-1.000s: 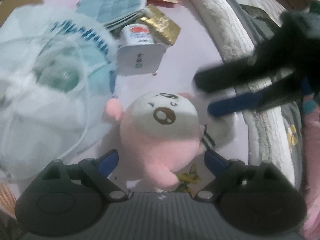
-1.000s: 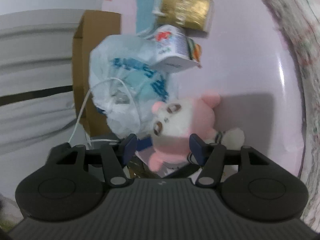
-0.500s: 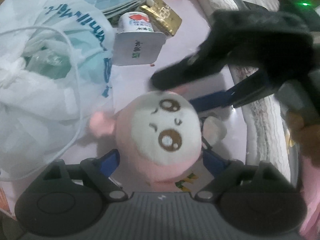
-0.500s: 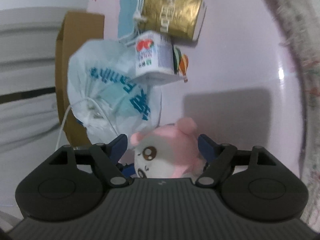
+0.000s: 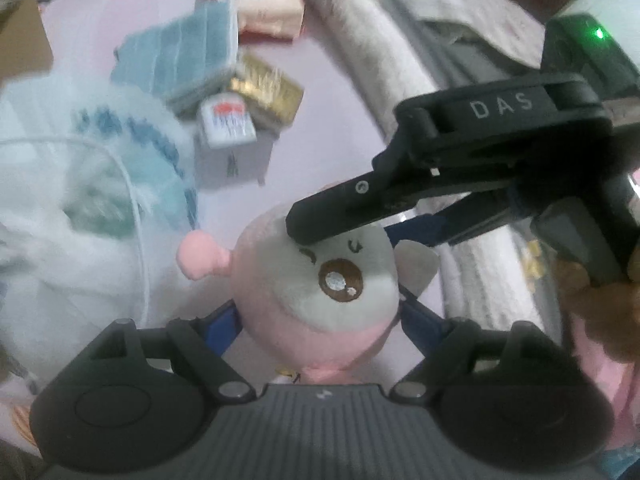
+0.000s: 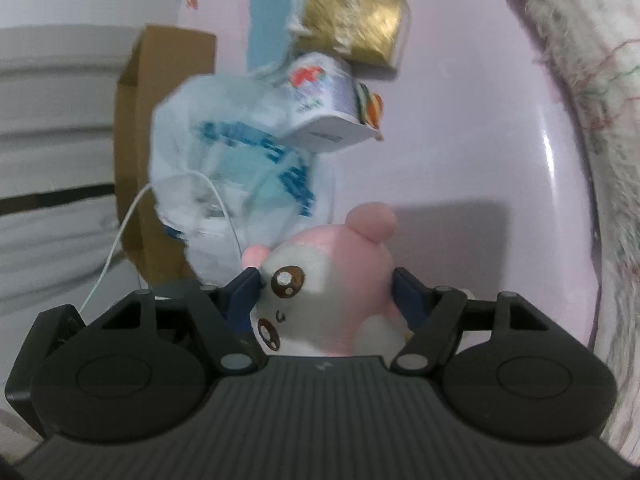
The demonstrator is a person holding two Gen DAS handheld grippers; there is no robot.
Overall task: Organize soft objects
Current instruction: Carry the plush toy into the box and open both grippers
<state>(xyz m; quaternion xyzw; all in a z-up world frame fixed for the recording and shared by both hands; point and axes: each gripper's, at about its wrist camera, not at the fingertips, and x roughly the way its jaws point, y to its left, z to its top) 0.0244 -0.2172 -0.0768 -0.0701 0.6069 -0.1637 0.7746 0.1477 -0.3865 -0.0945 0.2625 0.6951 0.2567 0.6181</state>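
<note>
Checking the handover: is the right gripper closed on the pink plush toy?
Yes. The right gripper has both blue pads against the sides of the pink plush toy's head. The left gripper straddles the toy's body too.

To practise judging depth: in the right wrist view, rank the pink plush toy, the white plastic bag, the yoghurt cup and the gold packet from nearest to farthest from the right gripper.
1. Pink plush toy, between the right gripper's fingers.
2. White plastic bag, beyond, left.
3. Yoghurt cup, above the bag.
4. Gold packet, at the top.
</note>
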